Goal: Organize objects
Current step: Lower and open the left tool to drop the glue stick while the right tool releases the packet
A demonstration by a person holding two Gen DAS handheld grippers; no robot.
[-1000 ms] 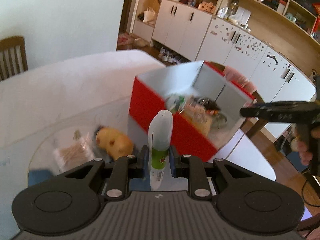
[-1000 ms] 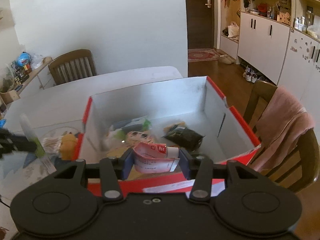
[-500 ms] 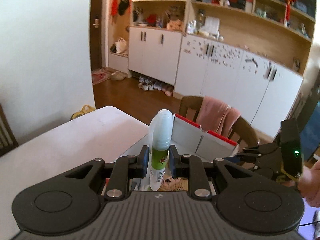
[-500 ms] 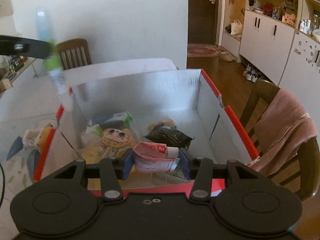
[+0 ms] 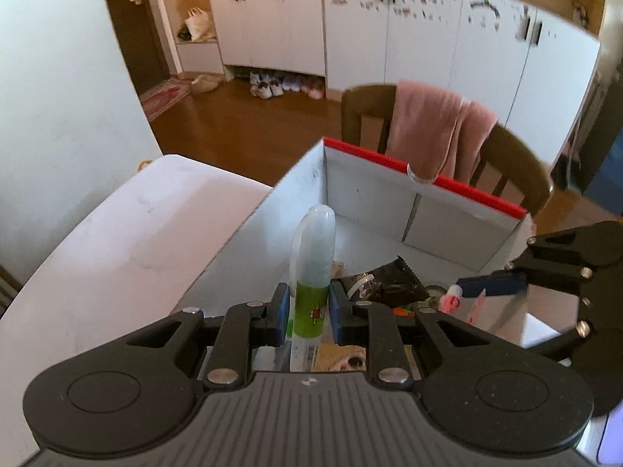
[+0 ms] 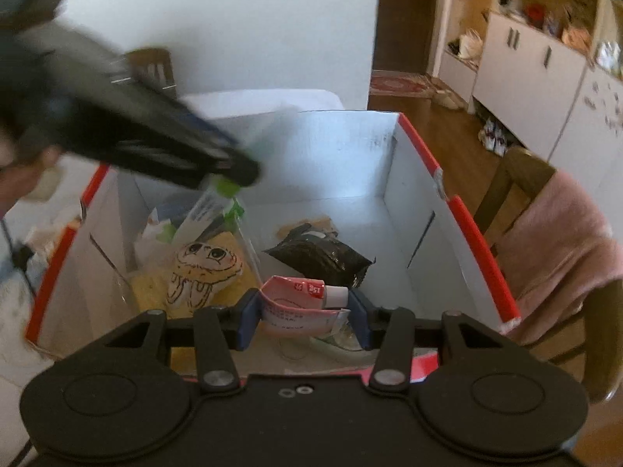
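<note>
A red box with white inner walls [image 5: 389, 198] [image 6: 342, 155] stands on the white table. My left gripper [image 5: 309, 309] is shut on a white bottle with a green label [image 5: 313, 257], held upright over the box's near-left part. In the right wrist view that gripper [image 6: 233, 173] comes in blurred from the upper left with the bottle [image 6: 206, 210] hanging under it. My right gripper [image 6: 303, 313] is shut on a small pink and white tube [image 6: 300, 297] above the box's front edge. In the box lie a black packet [image 6: 319, 258] and a yellow cartoon pouch [image 6: 202, 272].
A wooden chair with a pink cloth [image 5: 440, 132] [image 6: 560, 233] stands right behind the box. The white table [image 5: 117, 241] stretches to the left. White cupboards [image 5: 428, 39] line the far wall. Small items [image 6: 43, 233] lie on the table left of the box.
My left gripper has swung with the bottle from the table left of the box to above the box's inside. My right gripper has sunk a little toward the box, tube still held.
</note>
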